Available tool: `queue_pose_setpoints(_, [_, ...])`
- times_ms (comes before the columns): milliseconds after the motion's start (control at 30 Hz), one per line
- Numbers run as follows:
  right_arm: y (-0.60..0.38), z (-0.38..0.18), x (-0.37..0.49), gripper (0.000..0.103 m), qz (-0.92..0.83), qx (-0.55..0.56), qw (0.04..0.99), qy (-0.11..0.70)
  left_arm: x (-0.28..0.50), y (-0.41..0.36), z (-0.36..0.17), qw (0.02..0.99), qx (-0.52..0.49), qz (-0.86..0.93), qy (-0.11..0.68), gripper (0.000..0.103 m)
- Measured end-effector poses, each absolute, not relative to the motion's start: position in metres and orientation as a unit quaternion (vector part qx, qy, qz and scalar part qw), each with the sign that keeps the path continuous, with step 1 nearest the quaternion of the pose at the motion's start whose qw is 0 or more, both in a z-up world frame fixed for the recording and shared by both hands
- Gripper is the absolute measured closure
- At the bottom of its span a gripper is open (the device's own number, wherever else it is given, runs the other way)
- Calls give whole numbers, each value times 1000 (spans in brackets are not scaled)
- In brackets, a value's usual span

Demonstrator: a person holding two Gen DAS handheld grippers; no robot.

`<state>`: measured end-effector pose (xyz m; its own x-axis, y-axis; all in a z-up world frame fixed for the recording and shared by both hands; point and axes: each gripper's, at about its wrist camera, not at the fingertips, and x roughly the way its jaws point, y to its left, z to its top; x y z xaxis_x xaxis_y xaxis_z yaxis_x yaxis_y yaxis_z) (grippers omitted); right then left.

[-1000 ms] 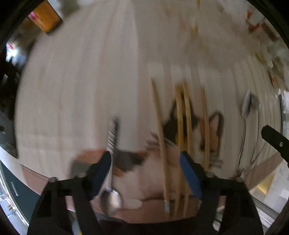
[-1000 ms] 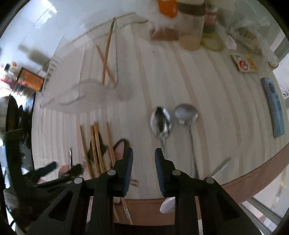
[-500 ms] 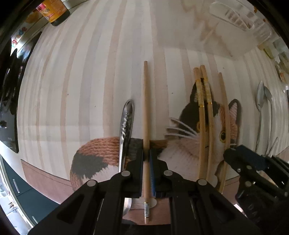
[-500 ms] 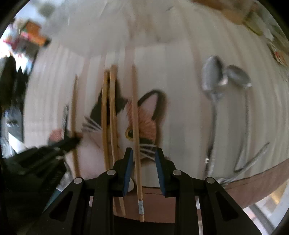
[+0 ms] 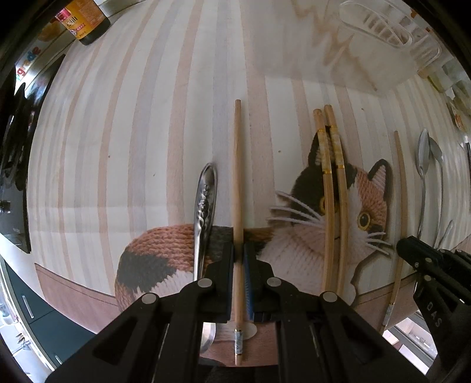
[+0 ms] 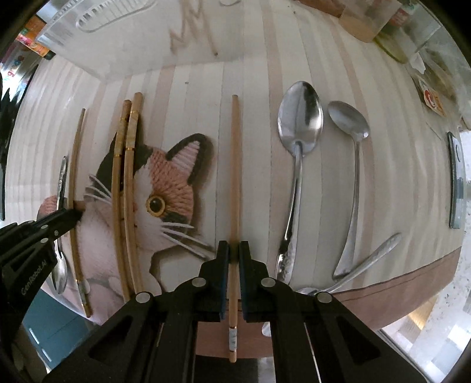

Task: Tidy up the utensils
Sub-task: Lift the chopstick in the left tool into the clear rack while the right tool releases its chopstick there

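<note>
My left gripper (image 5: 238,250) is shut on a plain wooden chopstick (image 5: 237,176) that lies on the cat placemat (image 5: 368,203), next to a steel spoon handle (image 5: 204,206). My right gripper (image 6: 233,249) is shut on a second plain chopstick (image 6: 234,165), which also shows in the left wrist view (image 5: 401,188). A pair of gold-banded chopsticks (image 6: 125,182) lies between the two. Two steel spoons (image 6: 300,123) (image 6: 348,126) lie to the right of my right gripper, with a third handle (image 6: 368,259) crossing below them.
A clear plastic utensil tray (image 5: 374,26) stands at the back of the table. A dark sauce bottle (image 5: 84,20) is at the far left. A jar and packets (image 6: 409,35) crowd the back right. A grey remote (image 6: 456,179) lies at the right. The table edge (image 6: 412,288) is close.
Both grippers have come down over the placemat and closed, the left on the left chopstick and the right on the one right of the gold-banded pair.
</note>
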<state>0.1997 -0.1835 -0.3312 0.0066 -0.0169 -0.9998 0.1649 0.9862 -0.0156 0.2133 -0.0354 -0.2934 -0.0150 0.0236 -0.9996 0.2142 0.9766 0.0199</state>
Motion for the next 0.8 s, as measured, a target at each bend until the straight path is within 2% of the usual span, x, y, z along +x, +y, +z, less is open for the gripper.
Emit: queue_pose_setpoints(800, [-189, -329, 199, 96, -83, 72, 715, 690, 213, -42, -290, 703, 100, -71, 700, 99])
